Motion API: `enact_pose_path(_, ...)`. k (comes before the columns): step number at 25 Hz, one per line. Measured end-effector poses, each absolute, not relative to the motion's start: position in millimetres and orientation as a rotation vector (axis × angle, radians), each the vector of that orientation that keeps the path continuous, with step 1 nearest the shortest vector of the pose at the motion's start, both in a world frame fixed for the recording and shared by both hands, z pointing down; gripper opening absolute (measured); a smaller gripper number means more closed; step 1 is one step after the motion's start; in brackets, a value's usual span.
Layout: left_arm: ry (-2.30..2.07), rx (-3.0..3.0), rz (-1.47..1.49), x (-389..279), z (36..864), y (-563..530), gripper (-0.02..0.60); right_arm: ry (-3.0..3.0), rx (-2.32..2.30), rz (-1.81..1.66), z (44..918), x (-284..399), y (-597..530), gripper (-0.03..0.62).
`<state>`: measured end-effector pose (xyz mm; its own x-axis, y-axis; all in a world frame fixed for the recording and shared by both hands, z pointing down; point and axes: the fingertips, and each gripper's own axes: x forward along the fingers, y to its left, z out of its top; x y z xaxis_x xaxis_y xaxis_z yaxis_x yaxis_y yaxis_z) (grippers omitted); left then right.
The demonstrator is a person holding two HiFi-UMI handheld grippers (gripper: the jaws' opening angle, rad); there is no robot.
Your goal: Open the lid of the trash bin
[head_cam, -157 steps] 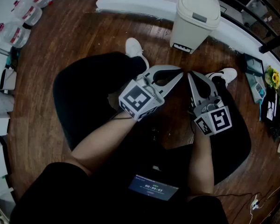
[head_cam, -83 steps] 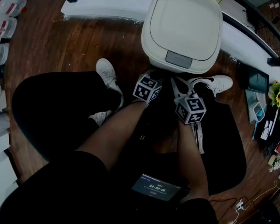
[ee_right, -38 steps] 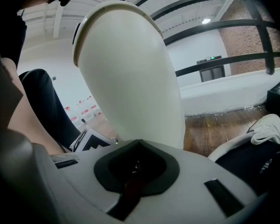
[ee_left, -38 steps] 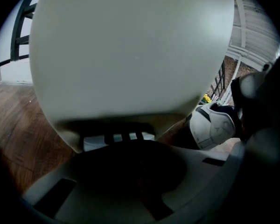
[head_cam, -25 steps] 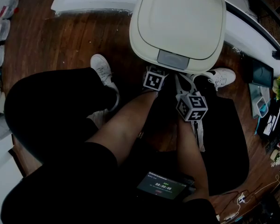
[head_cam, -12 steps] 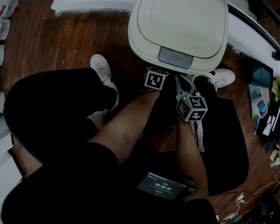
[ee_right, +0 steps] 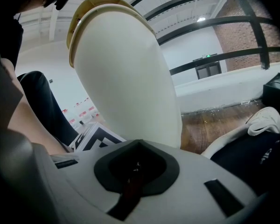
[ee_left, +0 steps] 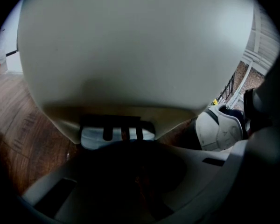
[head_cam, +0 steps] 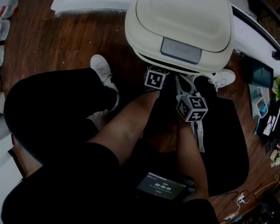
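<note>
Cream plastic trash bin (head_cam: 142,55) standing upright on the wooden floor (head_cam: 60,41). Its rounded lid (head_cam: 179,13) carries a grey push panel (head_cam: 181,51) at the near edge — that edge sits slightly lifted, a dark gap showing between lid and body.

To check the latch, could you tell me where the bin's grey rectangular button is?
Head view, upper centre: the grey rectangular button sits on the cream plastic lid's front edge, just above the left gripper.
</note>
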<state>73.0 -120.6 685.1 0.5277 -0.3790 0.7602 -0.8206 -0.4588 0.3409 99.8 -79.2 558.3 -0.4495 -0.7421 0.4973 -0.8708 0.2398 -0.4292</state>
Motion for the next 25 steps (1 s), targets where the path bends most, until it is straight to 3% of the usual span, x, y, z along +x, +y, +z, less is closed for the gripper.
enact_pose_path(25,-0.937,2.030,0.827,74.5,698.7,-119.9,0.031,-2.267,1.567,1.038,568.7,110.6,-80.4,0.019)
